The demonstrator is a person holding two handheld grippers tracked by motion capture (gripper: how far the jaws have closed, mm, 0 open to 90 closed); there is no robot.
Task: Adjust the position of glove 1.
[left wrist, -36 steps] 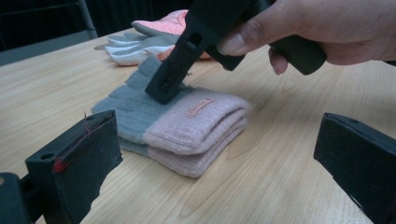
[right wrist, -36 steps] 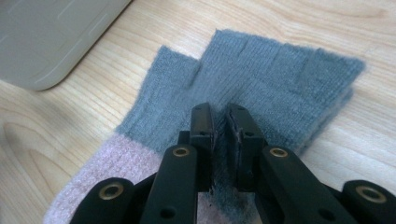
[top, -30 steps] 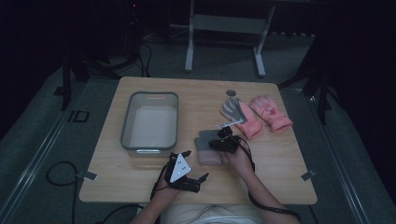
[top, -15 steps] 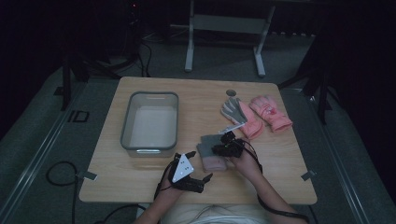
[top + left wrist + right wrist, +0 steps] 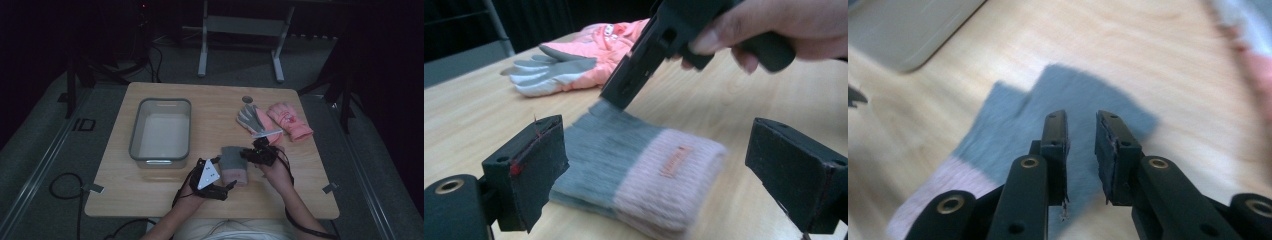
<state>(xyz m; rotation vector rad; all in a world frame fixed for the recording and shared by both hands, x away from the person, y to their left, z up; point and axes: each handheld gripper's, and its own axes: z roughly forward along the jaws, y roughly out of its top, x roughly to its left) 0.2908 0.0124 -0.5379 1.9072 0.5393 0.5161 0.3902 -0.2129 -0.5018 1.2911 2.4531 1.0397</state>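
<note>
Folded grey-and-pink sock (image 5: 233, 165) on the table (image 5: 150, 200), a gripper on either side of it.

The wooden table carries a grey bin (image 5: 161, 131) at its left half and a pair of pink-and-grey gloves (image 5: 274, 120) toward the far right. The sock lies flat near the person's edge, between bin and gloves. The left gripper (image 5: 659, 165) sits low at the sock's pink cuff end, its jaws spread wide with the sock between them, pads clear of it, having just been closing a little. The right gripper (image 5: 1081, 150) hangs over the grey end, its jaws a narrow gap apart and holding nothing, having just been opening.
</note>
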